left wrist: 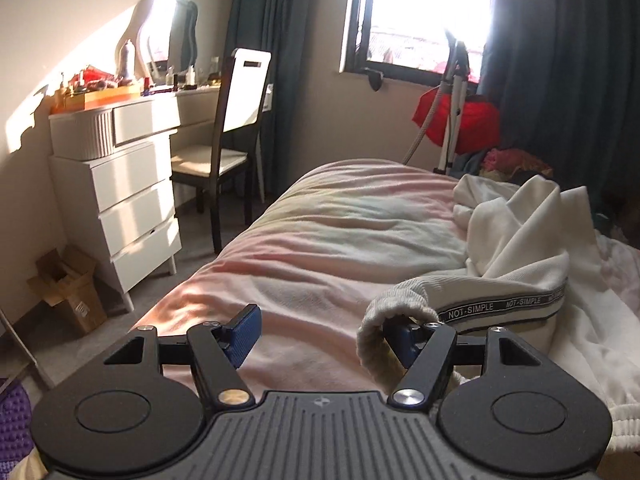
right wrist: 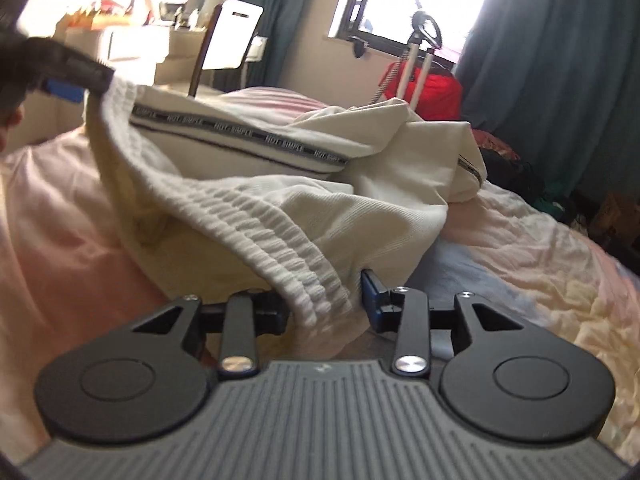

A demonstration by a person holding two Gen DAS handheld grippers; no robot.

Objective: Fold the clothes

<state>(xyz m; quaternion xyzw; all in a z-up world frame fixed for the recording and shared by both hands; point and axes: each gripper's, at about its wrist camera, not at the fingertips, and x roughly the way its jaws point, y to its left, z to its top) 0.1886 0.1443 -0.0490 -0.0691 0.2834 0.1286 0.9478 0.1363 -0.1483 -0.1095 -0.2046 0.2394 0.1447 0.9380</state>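
Observation:
A pair of cream-white pants (left wrist: 520, 240) with a black "NOT-SIMPLE" side stripe (left wrist: 500, 306) lies crumpled on the pink bedspread (left wrist: 320, 240). My left gripper (left wrist: 326, 326) stands wide open; the ribbed waistband (left wrist: 396, 312) is looped over its right finger only, and nothing sits between the pads. In the right wrist view the pants (right wrist: 360, 208) stretch from that left finger (right wrist: 64, 90), blurred at the upper left, down to my right gripper (right wrist: 320, 304). The waistband (right wrist: 280, 240) runs between the right jaws, which stand partly apart and do not clamp it.
A white dresser (left wrist: 132, 208) with clutter on top and a dark chair (left wrist: 236, 120) stand left of the bed. A cardboard box (left wrist: 68, 292) sits on the floor. A steamer stand (left wrist: 456, 112) with a red item and a clothes pile are by the window.

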